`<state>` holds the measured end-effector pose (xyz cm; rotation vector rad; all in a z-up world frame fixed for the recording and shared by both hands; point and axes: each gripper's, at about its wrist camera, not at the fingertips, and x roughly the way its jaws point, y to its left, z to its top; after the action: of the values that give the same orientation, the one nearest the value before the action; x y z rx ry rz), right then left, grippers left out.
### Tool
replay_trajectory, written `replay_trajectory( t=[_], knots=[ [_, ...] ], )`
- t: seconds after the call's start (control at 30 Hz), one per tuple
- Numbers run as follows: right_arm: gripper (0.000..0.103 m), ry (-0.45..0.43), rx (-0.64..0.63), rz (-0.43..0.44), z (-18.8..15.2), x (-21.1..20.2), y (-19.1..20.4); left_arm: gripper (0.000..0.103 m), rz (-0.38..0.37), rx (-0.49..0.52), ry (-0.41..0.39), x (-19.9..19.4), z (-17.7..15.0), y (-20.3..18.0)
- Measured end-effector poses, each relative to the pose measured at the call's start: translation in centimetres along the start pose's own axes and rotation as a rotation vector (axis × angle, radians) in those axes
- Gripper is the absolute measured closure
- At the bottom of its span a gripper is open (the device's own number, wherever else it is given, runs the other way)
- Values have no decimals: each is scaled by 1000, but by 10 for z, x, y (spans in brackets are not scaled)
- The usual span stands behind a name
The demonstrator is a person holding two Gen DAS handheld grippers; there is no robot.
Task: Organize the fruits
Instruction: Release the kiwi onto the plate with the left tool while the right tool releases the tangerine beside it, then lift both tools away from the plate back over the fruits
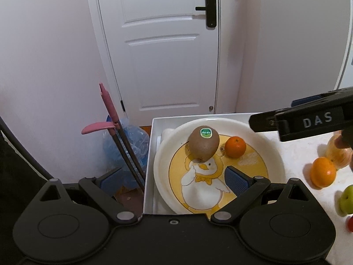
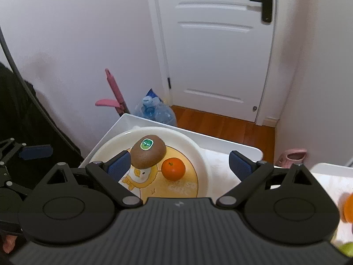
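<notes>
A white plate (image 1: 164, 154) with a yellow duck picture holds a brown kiwi (image 1: 204, 143) with a green sticker and a small orange (image 1: 235, 146). The plate (image 2: 198, 152), kiwi (image 2: 148, 152) and orange (image 2: 173, 168) also show in the right wrist view. My left gripper (image 1: 172, 180) is open and empty, near the plate's front left rim. My right gripper (image 2: 179, 165) is open and empty above the plate, its fingers either side of the fruit; its body (image 1: 308, 119) shows at the right in the left wrist view. Another orange (image 1: 323, 172) and a green apple (image 1: 346, 199) lie on the table to the right.
The plate rests in a white tray (image 1: 148, 165) at the table's left edge. A pale yellow fruit (image 1: 337, 154) and a red one (image 1: 349, 224) lie at the right. Beyond the edge are a pink-handled stand (image 1: 110, 114), a water jug (image 2: 157, 112) and a door (image 1: 163, 44).
</notes>
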<state>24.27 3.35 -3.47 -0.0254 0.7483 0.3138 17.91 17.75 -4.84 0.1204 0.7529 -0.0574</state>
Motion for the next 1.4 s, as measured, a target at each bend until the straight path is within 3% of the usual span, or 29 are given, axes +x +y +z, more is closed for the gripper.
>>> replay_trajectory(
  t=[0.37, 0.63, 1.0, 1.4],
  knots=[
    [0, -22, 76, -97, -18, -68, -30, 3, -68, 32, -39, -30, 0, -21],
    [0, -52, 95, -126, -40, -127, -72, 3, -77, 44, -77, -62, -2, -47],
    [0, -62, 84, -134, -90, -181, -147, 3, -11, -4, -97, -103, -24, -113],
    [0, -21, 15, -110, -148, -195, -218, 3, 14, -58, -79, -122, -60, -202]
  ],
)
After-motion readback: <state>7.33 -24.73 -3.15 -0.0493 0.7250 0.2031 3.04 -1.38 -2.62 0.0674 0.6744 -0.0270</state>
